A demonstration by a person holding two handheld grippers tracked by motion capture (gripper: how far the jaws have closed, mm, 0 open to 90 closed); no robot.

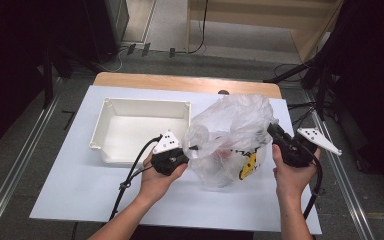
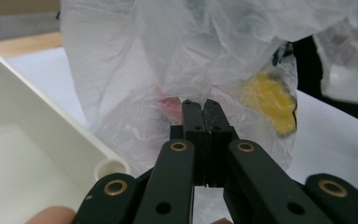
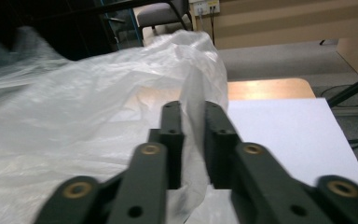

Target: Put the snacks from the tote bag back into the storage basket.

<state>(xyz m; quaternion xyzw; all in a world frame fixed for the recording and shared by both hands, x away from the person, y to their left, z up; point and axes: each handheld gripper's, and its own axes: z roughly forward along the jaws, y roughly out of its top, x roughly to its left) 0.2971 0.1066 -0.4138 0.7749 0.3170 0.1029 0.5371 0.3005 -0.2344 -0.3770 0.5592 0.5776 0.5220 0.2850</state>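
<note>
Pinching clear plastic bag (image 1: 232, 137) edges, left claw (image 1: 194, 148), right claw (image 1: 271, 131), yellow print unreadable

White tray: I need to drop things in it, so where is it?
In the high view, the white tray sits left of the plastic bag, beside the left claw.

Bag (image 1: 232, 137) right of bin (image 1: 140, 131)

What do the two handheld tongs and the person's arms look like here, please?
Both the left tongs and right tongs are black, each topped by a grey three-cornered plate with dark dots and trailing a black cable. Brass-coloured rivets stud the jaw linkages. The forearms are bare, with no sleeves in sight.
</note>
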